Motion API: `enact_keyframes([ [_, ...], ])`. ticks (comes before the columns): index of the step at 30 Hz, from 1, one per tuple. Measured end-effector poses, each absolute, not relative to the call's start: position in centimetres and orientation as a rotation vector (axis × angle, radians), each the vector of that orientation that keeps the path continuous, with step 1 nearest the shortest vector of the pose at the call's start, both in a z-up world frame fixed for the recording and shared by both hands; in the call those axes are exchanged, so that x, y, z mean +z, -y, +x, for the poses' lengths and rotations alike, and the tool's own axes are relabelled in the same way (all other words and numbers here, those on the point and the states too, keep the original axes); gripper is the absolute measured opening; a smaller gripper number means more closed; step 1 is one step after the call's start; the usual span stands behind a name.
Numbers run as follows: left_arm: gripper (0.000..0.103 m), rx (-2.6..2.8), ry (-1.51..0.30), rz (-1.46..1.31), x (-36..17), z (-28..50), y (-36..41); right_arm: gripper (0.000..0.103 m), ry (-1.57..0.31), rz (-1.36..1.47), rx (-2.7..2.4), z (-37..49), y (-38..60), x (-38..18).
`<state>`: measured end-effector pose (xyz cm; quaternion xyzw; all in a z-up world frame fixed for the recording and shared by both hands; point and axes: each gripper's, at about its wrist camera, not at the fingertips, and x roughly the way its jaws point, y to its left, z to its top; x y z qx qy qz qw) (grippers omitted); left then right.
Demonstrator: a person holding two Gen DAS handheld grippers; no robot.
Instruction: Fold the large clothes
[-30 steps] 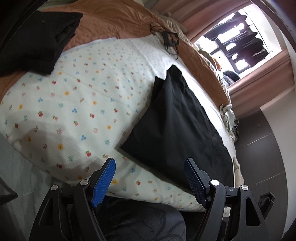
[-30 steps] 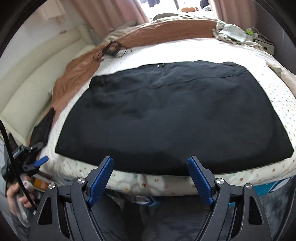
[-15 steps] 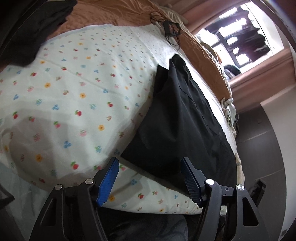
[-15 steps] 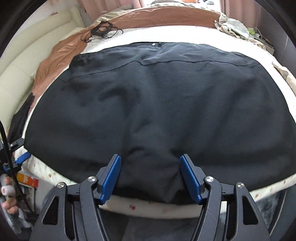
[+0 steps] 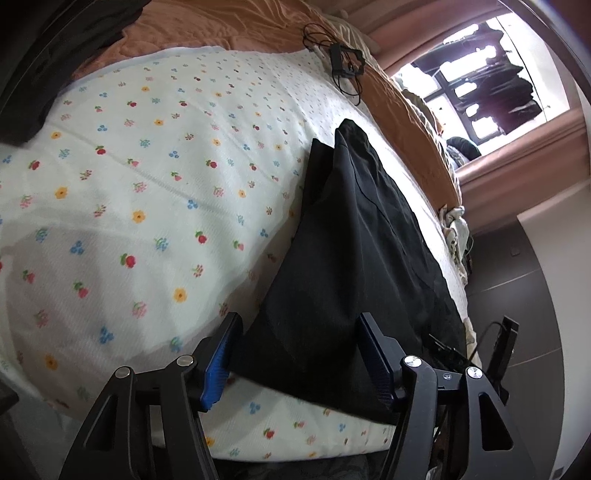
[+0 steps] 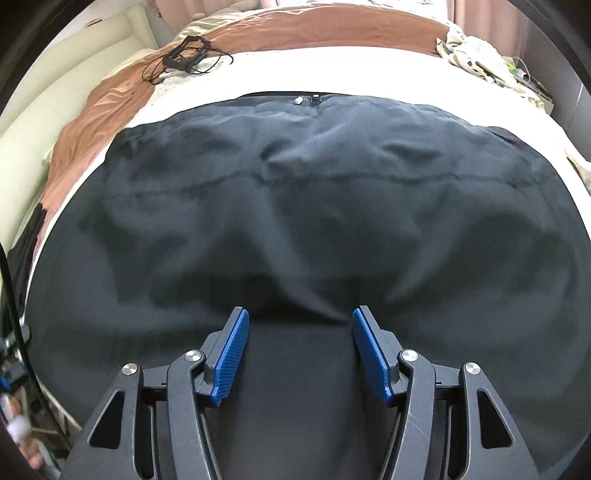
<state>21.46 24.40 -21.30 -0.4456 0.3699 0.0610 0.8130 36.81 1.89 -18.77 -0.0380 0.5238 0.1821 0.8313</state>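
Observation:
A large black garment (image 6: 295, 206) lies spread flat on a bed with a white floral sheet (image 5: 147, 192). In the left wrist view the garment (image 5: 354, 251) runs along the right side of the bed. My left gripper (image 5: 299, 354) is open, its blue-padded fingers either side of the garment's near corner. My right gripper (image 6: 299, 350) is open and sits over the garment's near edge, with cloth bunched between the fingers. A button and zip (image 6: 306, 99) show at the garment's far edge.
A brown blanket (image 6: 295, 33) covers the far part of the bed, with a black cable bundle (image 6: 184, 59) on it. A dark garment pile (image 5: 44, 55) lies at the left in the left wrist view. Crumpled light cloth (image 6: 476, 55) sits at the far right. A window (image 5: 480, 85) is beyond.
Both grippers have moved forward to the garment. The left now straddles its near corner; the right has pushed onto the near edge, wrinkling the cloth. Both jaws have narrowed somewhat.

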Motion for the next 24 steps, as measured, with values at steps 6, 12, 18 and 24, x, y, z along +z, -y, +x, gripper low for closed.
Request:
enact_keyframes([
  [6,0.050,0.122,-0.791,-0.986,-21.9,23.3,-24.7,0.053,-1.124,-0.072,0.393,40.7,-2.9,-18.8],
  [12,0.044,0.123,-0.801,-0.993,-22.0,24.6,-25.2,0.050,-1.130,-0.072,0.382,44.5,-4.3,-18.9],
  [18,0.043,0.128,-0.805,-0.998,-22.0,25.9,-25.6,0.042,-1.135,-0.062,0.368,48.2,-5.3,-19.2],
  [24,0.044,0.125,-0.774,-1.053,-21.1,24.8,-25.9,0.042,-1.144,-0.092,0.348,49.9,-6.0,-18.6],
])
